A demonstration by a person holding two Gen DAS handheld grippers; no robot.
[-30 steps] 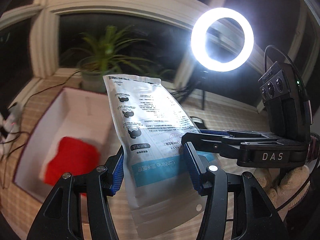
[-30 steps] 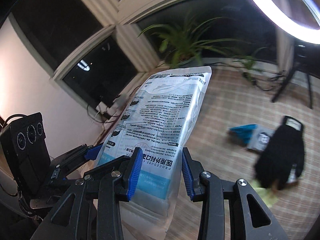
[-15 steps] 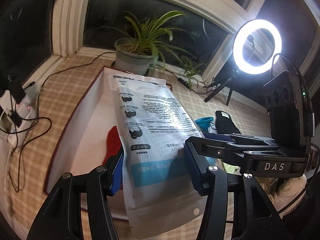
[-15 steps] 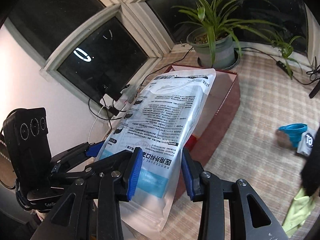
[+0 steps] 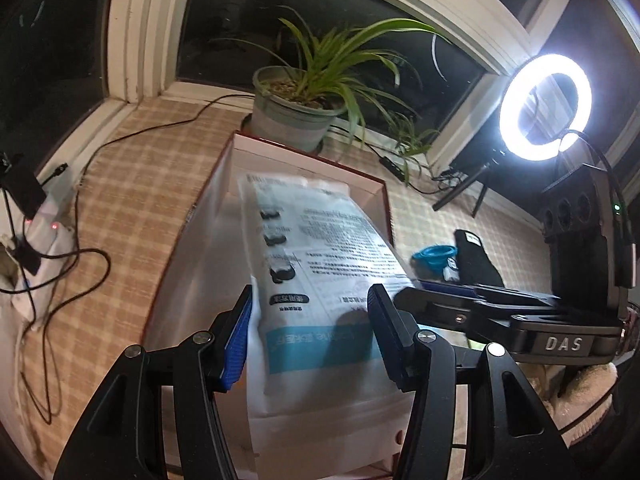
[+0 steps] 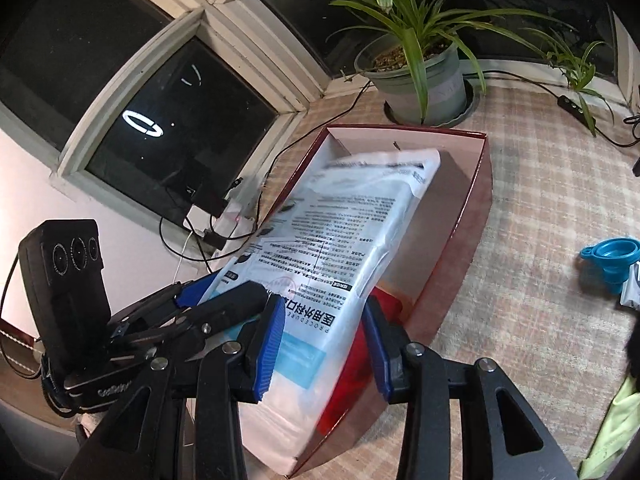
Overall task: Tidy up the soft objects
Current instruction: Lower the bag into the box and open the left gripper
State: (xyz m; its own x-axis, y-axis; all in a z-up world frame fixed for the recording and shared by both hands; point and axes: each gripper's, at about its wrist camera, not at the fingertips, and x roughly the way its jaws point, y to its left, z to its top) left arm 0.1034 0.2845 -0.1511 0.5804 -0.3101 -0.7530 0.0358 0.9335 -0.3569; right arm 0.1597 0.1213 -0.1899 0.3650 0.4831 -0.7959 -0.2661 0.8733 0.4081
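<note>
A white and blue bag of face masks (image 5: 320, 280) hangs over the open red box (image 5: 384, 196), its far end down inside. My left gripper (image 5: 310, 332) is shut on the bag's sides. My right gripper (image 6: 324, 336) is also shut on the bag (image 6: 340, 248). The two grippers hold its near end from opposite sides. A red soft item (image 6: 360, 356) lies in the box (image 6: 472, 220), mostly hidden under the bag. The right gripper's body (image 5: 520, 320) shows at the right of the left wrist view.
A potted plant (image 5: 296, 116) stands behind the box. A blue funnel (image 5: 434, 258) and a black glove (image 5: 476, 256) lie on the checked mat to the right. A yellow-green cloth (image 6: 612, 432) lies at the near right. A ring light (image 5: 544, 108) stands far right. Cables and a power strip (image 5: 36, 248) lie at the left.
Both grippers have carried the bag forward and down, so its far end now dips into the box. The red item is now almost covered by the bag.
</note>
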